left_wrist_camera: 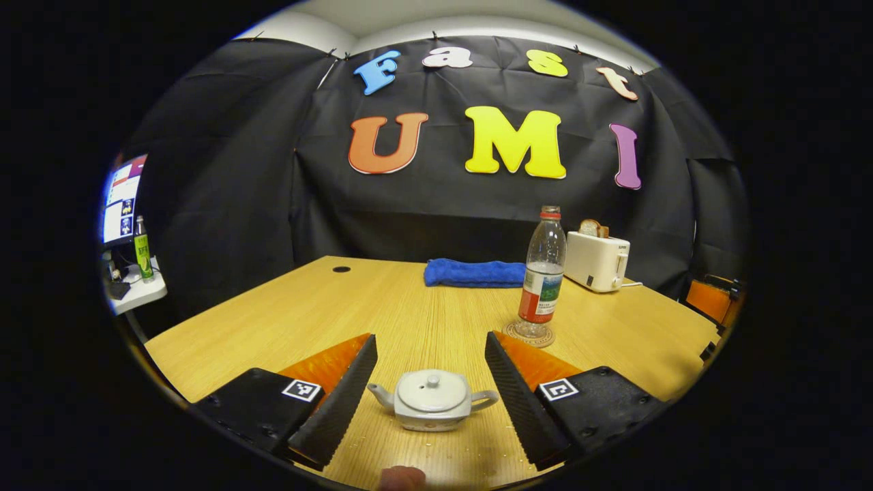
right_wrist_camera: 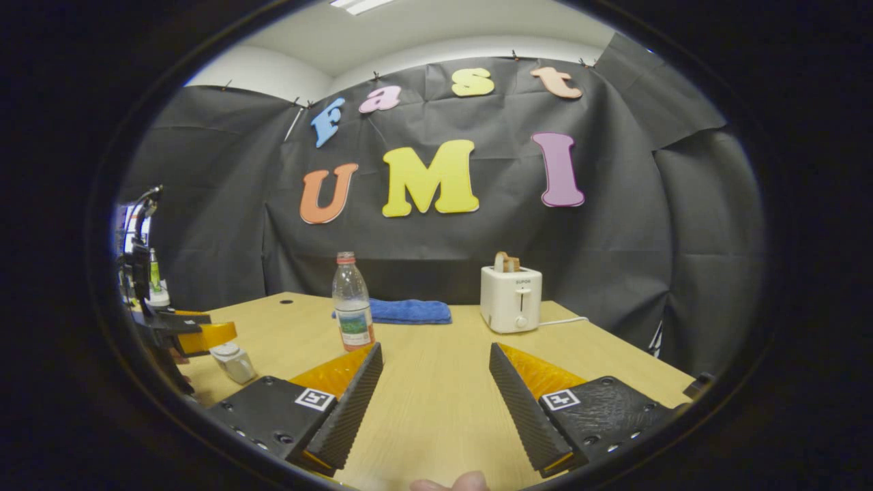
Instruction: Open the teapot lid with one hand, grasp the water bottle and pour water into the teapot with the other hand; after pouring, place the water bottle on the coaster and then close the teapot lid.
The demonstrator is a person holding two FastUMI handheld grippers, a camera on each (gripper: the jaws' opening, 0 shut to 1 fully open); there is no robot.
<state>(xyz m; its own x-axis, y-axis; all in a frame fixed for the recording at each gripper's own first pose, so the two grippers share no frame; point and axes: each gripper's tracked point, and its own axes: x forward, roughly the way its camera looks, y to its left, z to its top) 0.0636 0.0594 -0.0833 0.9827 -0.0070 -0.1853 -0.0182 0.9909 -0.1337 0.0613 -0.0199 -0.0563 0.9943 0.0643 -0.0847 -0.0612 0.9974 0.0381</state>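
Note:
A small white teapot (left_wrist_camera: pixel 432 400) with its lid (left_wrist_camera: pixel 432 389) on sits on the wooden table, between the spread fingers of my open left gripper (left_wrist_camera: pixel 431 344), untouched. Beyond it a clear water bottle (left_wrist_camera: pixel 543 273) with a red cap stands upright on a round coaster (left_wrist_camera: pixel 528 335). In the right gripper view the bottle (right_wrist_camera: pixel 352 303) stands ahead and left of my open right gripper (right_wrist_camera: pixel 435 353), which holds nothing. The teapot (right_wrist_camera: pixel 232 362) is far left there, with the left gripper (right_wrist_camera: pixel 194 334) over it.
A folded blue towel (left_wrist_camera: pixel 475 273) lies at the back of the table (left_wrist_camera: pixel 286 320). A white toaster (left_wrist_camera: pixel 597 259) with bread in it stands back right, its cord trailing right. A side shelf (left_wrist_camera: pixel 136 290) with a green bottle and a screen is off the table's left.

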